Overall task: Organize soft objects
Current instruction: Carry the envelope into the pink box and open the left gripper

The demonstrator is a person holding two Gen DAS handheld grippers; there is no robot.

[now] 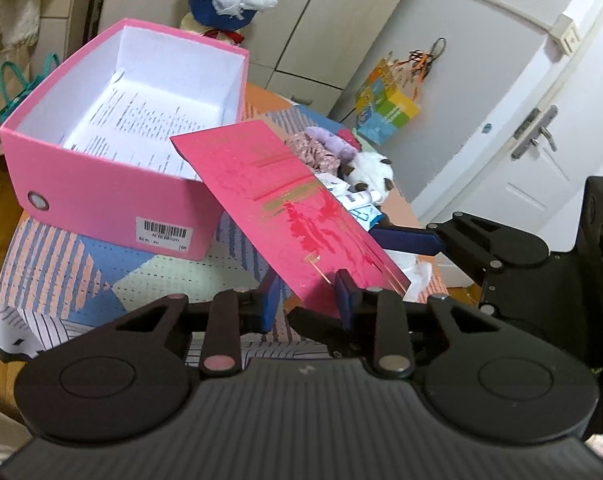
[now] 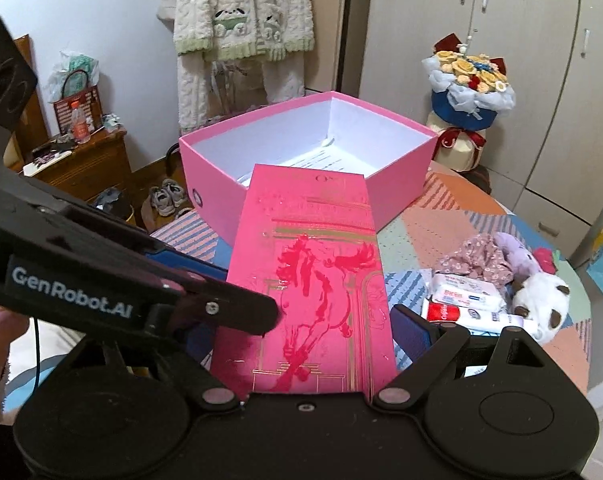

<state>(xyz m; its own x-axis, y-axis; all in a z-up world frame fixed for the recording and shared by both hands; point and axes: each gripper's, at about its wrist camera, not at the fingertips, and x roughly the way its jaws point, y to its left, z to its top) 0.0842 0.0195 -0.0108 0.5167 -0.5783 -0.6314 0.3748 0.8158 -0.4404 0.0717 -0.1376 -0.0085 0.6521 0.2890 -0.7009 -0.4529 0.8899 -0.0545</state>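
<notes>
While the pink card (image 2: 313, 280) is held up over the bench (image 2: 433, 216), its long side is pointed straight at the open box (image 2: 397, 188) just ahead. The card is set across the wide jaws of the right tool (image 2: 313, 328), edge to edge, and seems to be gripped there. One corner is placed between the narrow jaws of the left tool (image 1: 307, 298); whether it is pinched cannot be told. The soft toy (image 2: 541, 300) and cloth (image 2: 477, 260) are piled on the bench to the right, nearer the right hand, not yet in the box.
</notes>
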